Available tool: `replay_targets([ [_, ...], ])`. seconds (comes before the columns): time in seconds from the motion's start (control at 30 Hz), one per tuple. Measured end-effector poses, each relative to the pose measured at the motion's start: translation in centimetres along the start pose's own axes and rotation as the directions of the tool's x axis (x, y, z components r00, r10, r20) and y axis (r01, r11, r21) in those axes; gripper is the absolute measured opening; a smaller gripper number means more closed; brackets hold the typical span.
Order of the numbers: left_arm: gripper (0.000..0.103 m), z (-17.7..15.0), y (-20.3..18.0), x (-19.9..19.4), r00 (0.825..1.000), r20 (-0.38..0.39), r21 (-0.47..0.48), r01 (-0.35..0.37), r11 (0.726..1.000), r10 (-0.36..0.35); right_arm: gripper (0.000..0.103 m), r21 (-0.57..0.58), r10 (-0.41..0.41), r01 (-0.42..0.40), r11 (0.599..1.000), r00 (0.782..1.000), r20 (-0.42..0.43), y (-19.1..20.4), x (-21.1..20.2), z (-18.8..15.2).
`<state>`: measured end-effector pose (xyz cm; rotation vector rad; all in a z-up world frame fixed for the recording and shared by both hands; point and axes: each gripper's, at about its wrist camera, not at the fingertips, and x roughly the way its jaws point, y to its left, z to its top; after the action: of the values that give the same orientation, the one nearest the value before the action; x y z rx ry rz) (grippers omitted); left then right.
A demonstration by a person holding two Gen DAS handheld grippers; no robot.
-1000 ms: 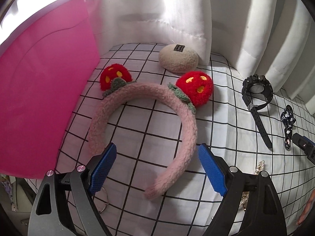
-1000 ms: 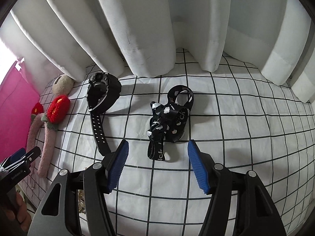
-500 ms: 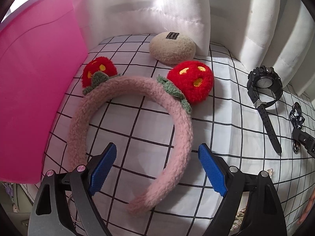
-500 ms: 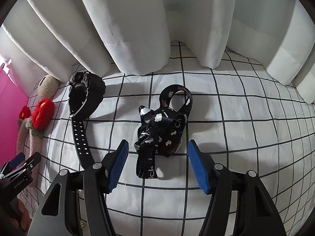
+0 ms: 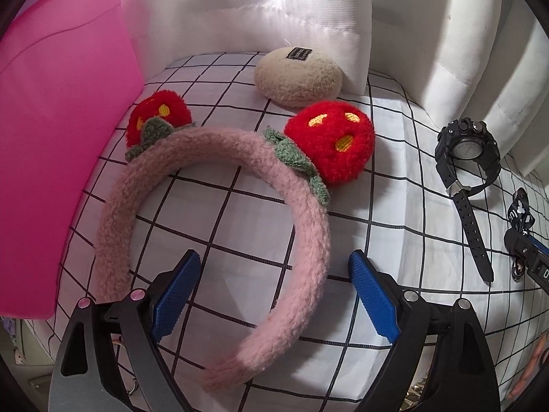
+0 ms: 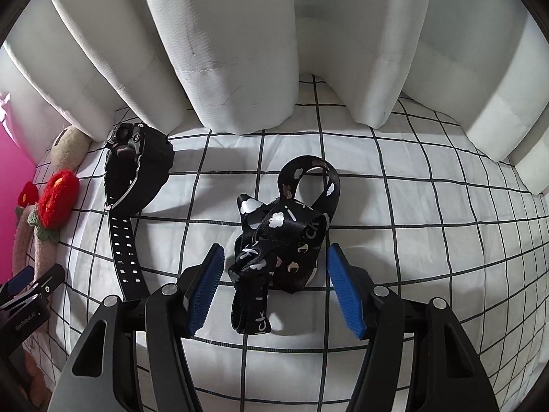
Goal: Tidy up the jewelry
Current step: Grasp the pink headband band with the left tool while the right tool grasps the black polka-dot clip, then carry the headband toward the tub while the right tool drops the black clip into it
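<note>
A fluffy pink headband (image 5: 308, 226) with two red strawberry pompoms (image 5: 329, 144) lies flat on the checked cloth (image 5: 240, 185). My left gripper (image 5: 274, 257) hangs over the band's right arm, which runs between the blue pads (image 5: 175, 292) without touching them; the jaws are opening. In the right wrist view a bunched black lanyard (image 6: 278, 240) with white cloud prints lies between the fingers of my right gripper (image 6: 275, 252), which is open, with gaps on both sides. A black wristwatch (image 6: 137, 171) lies to the lanyard's left.
A pink panel (image 5: 51, 137) stands along the left side. White curtain folds (image 6: 233, 51) close off the back. A beige fuzzy pad (image 5: 298, 77) sits behind the headband. The watch (image 5: 466, 151) lies right of the headband. A bit of gold chain (image 5: 417, 391) shows near the cloth's front edge.
Both grippers have come down and closer to the cloth. The headband's right arm now reaches between the left fingers, and the lanyard now lies between the right fingers.
</note>
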<state>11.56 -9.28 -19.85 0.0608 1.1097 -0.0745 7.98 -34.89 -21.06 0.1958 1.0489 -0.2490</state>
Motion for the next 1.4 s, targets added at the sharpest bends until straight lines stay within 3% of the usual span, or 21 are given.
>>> replay_targets([
  [0.2,0.086,-0.4,0.1,0.1,1.000,0.017,-0.019,0.006,1.000,-0.005,0.059,-0.028,-0.022,0.023,0.999,1.000,0.014,0.7,0.2,-0.6],
  [0.27,0.079,-0.6,-0.2,-0.3,1.000,0.024,-0.003,0.015,1.000,-0.015,0.050,-0.032,-0.026,0.027,0.999,0.999,0.020,0.9,0.1,-0.8],
  [0.4,0.049,-1.0,-1.0,-1.1,0.999,0.036,0.032,0.038,0.999,-0.040,0.031,-0.040,-0.024,0.025,0.999,0.999,0.022,1.1,-0.4,-1.3],
  [0.5,0.013,-1.0,-1.2,-1.6,0.998,0.032,0.040,0.044,0.998,-0.045,0.028,-0.040,-0.012,0.013,0.999,1.000,0.017,1.2,-0.7,-1.6],
  [0.8,0.009,-1.5,-0.4,-3.7,0.997,0.052,0.059,0.052,0.997,-0.055,0.028,-0.031,0.031,-0.029,0.999,0.998,0.052,0.4,-3.5,-2.7],
  [1.4,0.009,-1.5,1.3,-13.5,0.975,0.175,0.092,0.121,0.988,-0.136,0.028,-0.043,0.104,-0.099,0.994,0.985,0.140,2.1,-12.5,-4.1],
])
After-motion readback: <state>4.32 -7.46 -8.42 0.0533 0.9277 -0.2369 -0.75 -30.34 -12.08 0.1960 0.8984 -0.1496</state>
